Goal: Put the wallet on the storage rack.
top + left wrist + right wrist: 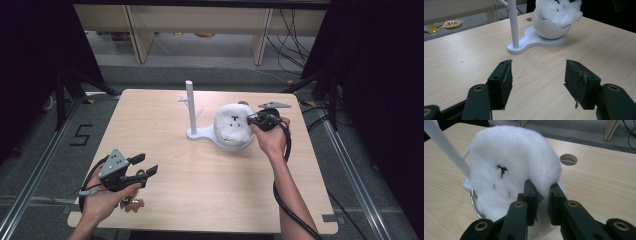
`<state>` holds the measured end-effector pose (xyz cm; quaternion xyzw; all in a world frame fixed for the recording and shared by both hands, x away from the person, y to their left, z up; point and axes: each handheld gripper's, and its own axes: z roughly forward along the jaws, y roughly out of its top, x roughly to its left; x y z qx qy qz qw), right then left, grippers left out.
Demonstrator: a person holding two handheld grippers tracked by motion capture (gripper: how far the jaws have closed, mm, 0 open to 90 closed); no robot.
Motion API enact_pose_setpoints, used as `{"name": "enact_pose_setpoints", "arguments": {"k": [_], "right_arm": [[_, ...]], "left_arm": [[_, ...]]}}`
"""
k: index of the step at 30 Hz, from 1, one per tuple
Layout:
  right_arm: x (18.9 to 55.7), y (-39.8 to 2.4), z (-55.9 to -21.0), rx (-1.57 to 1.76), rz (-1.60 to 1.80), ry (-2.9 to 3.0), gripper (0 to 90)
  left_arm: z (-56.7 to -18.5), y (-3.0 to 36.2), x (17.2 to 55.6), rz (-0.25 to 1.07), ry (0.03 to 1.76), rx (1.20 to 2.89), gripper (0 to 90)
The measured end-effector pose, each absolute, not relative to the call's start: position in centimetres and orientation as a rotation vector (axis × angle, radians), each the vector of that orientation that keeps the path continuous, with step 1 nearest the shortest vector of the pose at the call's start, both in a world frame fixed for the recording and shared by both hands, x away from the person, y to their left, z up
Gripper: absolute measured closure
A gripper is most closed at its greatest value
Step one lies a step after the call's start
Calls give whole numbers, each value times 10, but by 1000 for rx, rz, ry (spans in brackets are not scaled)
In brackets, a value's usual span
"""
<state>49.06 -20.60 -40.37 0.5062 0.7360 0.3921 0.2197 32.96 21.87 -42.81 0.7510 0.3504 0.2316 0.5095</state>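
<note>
While the right gripper [541,195] pinched the fluffy white plush [511,170] by its edge, the plush's lower part sat hidden inside the smooth round bowl [549,28] on the white stand [200,134]; left gripper [537,77] stood wide, empty.

A plush toy [233,123] is seated in a bowl [231,141] on one end of a stand base [206,134], right of the pole [191,106] rising from the other end. The right gripper [251,119] is placed at the toy's right edge, the left gripper [145,165] well apart near the table's [200,185] front left, above a small object [133,204] lying at the front edge.
</note>
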Motion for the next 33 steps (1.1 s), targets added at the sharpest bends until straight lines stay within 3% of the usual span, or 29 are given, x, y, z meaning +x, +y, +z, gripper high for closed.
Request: {"name": "enact_pose_setpoints", "arguments": {"k": [25,28,33], "right_arm": [[494,-197,-411,1383,990,2024,789],[493,-198,-410,1374,971,2027,756],[492,-198,-411,1417,997,2016,588]], "left_arm": [[-431,219,329,547,853,1814,375],[-432,220,329,544,859,1817,375],[-434,221,330,535,862,1814,372]]}}
